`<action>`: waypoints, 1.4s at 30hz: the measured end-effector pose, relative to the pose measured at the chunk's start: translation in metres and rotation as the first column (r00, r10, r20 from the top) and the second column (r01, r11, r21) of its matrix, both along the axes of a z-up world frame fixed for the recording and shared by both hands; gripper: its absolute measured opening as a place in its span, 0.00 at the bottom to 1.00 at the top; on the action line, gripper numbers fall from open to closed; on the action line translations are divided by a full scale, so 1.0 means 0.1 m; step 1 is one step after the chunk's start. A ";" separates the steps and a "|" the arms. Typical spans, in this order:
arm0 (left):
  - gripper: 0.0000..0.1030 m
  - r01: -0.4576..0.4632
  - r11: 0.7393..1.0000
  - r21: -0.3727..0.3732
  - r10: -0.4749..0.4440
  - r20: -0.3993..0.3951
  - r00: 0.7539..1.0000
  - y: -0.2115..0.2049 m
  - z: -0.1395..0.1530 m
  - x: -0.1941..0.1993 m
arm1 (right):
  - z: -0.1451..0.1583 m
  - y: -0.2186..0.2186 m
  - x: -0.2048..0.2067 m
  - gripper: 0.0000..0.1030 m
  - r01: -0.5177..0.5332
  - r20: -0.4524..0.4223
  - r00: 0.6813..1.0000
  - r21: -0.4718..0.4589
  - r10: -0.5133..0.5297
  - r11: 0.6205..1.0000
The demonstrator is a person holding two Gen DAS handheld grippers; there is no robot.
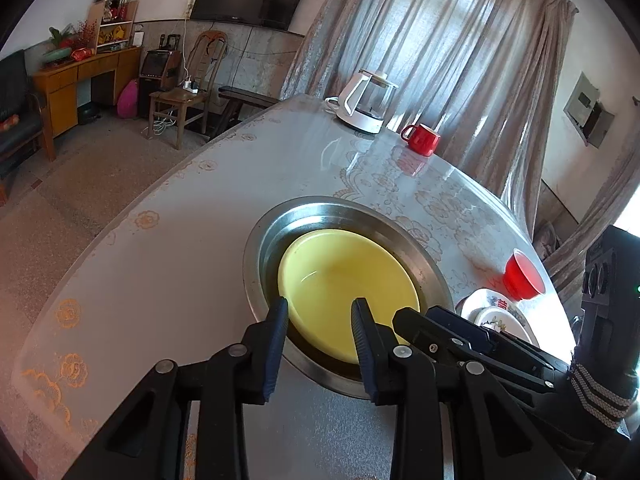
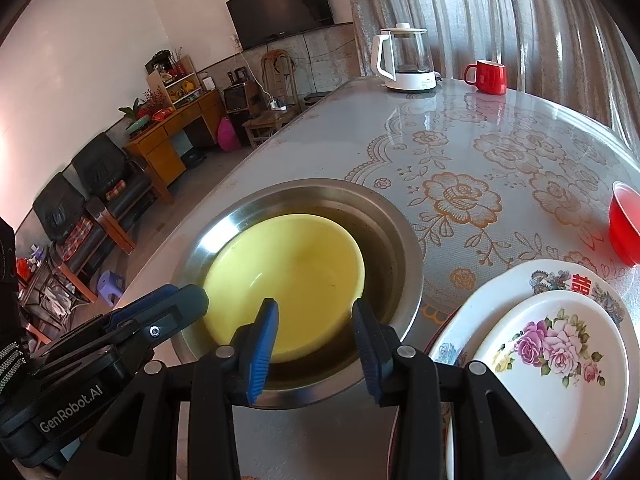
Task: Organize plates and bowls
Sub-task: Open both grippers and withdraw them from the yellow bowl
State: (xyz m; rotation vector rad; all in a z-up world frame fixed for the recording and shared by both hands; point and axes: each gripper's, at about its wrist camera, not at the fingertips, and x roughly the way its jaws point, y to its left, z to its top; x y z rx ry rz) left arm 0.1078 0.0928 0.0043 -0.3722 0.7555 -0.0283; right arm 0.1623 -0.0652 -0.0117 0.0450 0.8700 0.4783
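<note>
Both tongs held low and level over my table, left gripper and right gripper each spread wide, holding nothing, above the yellow bowl in the steel basin, stacked plates and red bowl to my right.

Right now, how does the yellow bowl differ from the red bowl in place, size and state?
The yellow bowl sits down inside the steel basin sunk into the table; the red bowl stands on the tablecloth itself. The yellow bowl looks wider than the red bowl, though the fisheye distorts. The left gripper and right gripper are both open near the yellow bowl; nothing is near the red bowl. Both look empty and upright.
</note>
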 end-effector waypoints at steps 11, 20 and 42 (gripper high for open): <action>0.34 -0.023 1.000 -0.003 0.023 -0.001 1.000 0.04 0.00 -0.09 | 0.06 -0.09 -0.08 0.42 0.017 0.005 1.000 0.039 -0.017 0.999; 0.34 -0.016 1.000 0.008 0.016 0.006 1.000 0.00 0.02 -0.16 | 0.08 -0.21 -0.16 0.45 0.037 0.009 0.999 0.068 -0.038 0.997; 0.35 0.066 0.990 0.124 -0.072 0.047 0.996 -0.41 0.15 -0.28 | 0.16 -0.69 -0.34 0.45 0.133 0.011 0.991 0.145 -0.136 0.980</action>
